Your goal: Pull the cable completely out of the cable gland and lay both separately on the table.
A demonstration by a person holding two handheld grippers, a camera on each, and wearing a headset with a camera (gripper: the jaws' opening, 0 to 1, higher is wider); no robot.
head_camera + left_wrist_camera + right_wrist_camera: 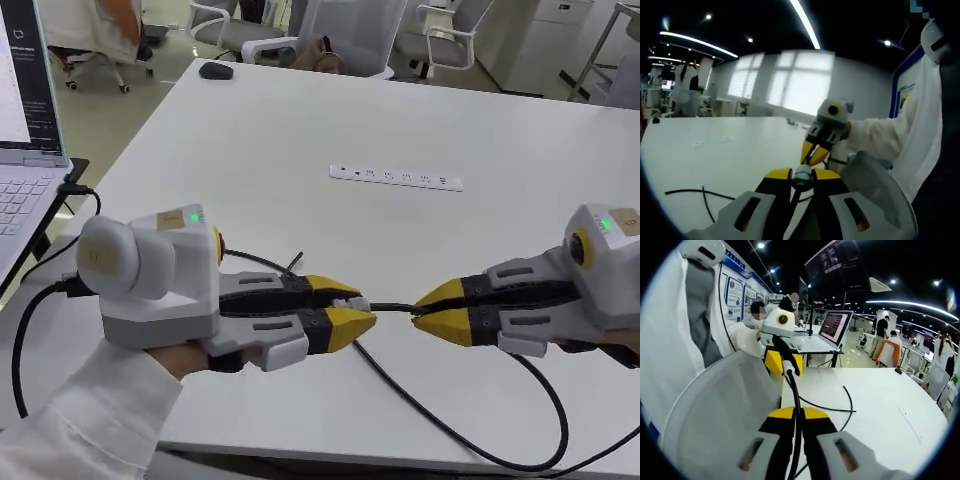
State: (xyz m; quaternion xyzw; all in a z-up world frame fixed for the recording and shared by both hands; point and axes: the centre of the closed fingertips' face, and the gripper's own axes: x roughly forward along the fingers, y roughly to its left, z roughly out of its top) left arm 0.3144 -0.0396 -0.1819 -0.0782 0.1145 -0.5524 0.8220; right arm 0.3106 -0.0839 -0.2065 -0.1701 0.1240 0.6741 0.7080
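Above the white worktop (300, 120): left gripper (366, 307) clamps the small grey cable gland (802, 174), right gripper (416, 309) clamps the thin black cable (394, 308) just beside it; cable judged light and limp, best gripped close to the gland

The place was an open-plan office or lab workroom. A broad white surface (300, 120) carried a laptop (18, 140) at its left edge, a computer mouse (215, 70) at the far side and a power strip (396, 178) in the middle. Mesh-backed swivel chairs (345, 35) stood beyond it. Strip lights (805, 22) crossed a dark ceiling, large windows (800, 82) lit one wall, posters (735, 292) hung on another, and people (883, 330) stood among further desks.
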